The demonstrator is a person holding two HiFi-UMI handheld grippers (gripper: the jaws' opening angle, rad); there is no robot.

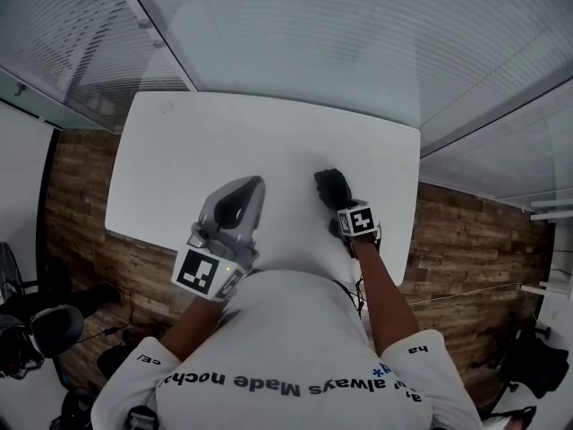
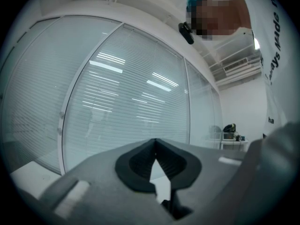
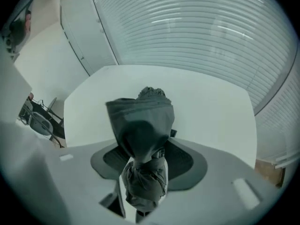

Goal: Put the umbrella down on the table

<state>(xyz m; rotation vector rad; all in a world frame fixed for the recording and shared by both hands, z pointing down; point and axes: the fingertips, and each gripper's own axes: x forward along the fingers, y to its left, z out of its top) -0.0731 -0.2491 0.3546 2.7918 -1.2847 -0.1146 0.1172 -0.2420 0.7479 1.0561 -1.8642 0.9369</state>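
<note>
Umbrella (image 3: 140, 125), folded, pinched between right gripper (image 3: 147, 161) jaws, angled down over counter (image 1: 224, 141); contact with counter unclear. Tilt likely meant to ease lay-down. Left gripper (image 2: 155, 149) idle alongside, jaws pressed together, empty.

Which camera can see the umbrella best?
The right gripper view: the folded dark umbrella fills its middle, close up, over the white table. The head view shows only a small dark lump of it. The left gripper view shows none of it.
</note>
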